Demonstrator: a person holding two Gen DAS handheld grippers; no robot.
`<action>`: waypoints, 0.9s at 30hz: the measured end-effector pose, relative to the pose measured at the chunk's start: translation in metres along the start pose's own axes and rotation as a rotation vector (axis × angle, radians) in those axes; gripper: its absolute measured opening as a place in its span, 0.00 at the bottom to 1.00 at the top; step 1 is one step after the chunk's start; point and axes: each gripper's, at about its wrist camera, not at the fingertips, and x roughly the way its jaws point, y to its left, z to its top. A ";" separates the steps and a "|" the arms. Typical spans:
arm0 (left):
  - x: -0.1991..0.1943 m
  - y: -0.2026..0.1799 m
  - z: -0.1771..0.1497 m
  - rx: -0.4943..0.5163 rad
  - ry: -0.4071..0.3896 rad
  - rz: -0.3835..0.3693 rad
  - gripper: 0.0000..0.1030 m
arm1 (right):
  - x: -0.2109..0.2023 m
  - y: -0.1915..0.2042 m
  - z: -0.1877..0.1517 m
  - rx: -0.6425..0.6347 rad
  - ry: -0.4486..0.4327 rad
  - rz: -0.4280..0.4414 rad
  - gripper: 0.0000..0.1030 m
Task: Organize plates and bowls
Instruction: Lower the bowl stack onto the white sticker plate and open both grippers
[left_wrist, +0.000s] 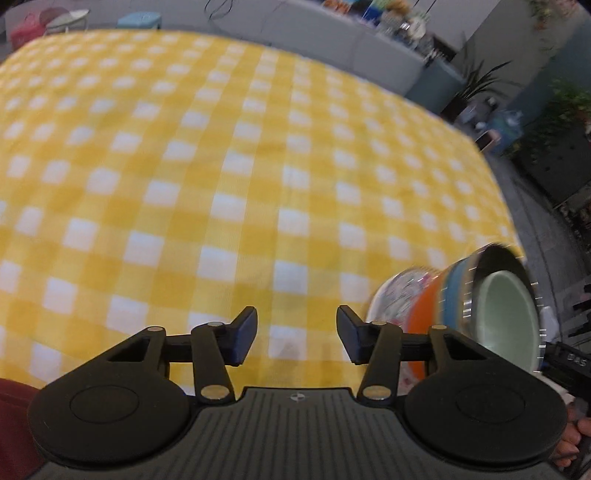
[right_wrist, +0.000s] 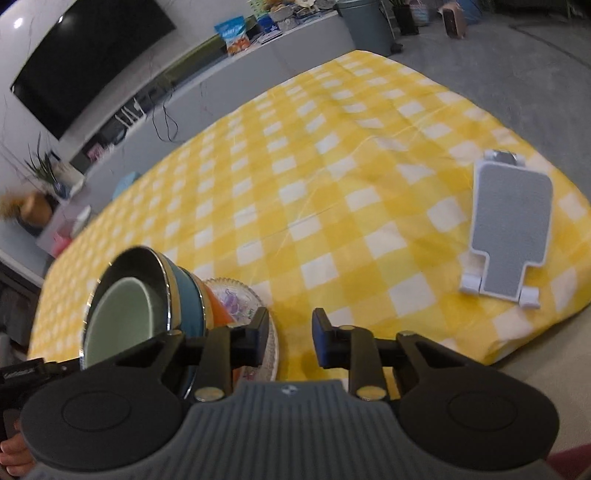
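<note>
In the left wrist view the left gripper fills the lower centre, its jaws apart with only checked cloth between them. Just right of it, at the lower right of the frame, sits the stack of bowls: a pale green bowl nested in a dark one, then blue and orange, on a patterned glass plate.

In the right wrist view the right gripper holds its jaws apart too, gripping nothing. The stack lies at the lower left, partly hidden behind the left finger.

The yellow checked tablecloth stretches away; a white and grey stand lies on it at right.

Further off, a dark TV screen occupies the upper left, and a blue snack bag stands at top centre, lettering too blurred to read.
</note>
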 end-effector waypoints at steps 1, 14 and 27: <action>0.006 -0.003 -0.002 0.008 0.005 0.010 0.55 | 0.005 0.002 0.000 -0.004 0.011 -0.014 0.18; 0.039 -0.022 -0.011 0.036 0.054 0.020 0.51 | 0.055 0.004 -0.010 -0.036 0.152 -0.071 0.00; 0.037 -0.017 -0.007 0.006 0.062 0.001 0.51 | 0.057 0.014 -0.014 -0.057 0.128 -0.062 0.00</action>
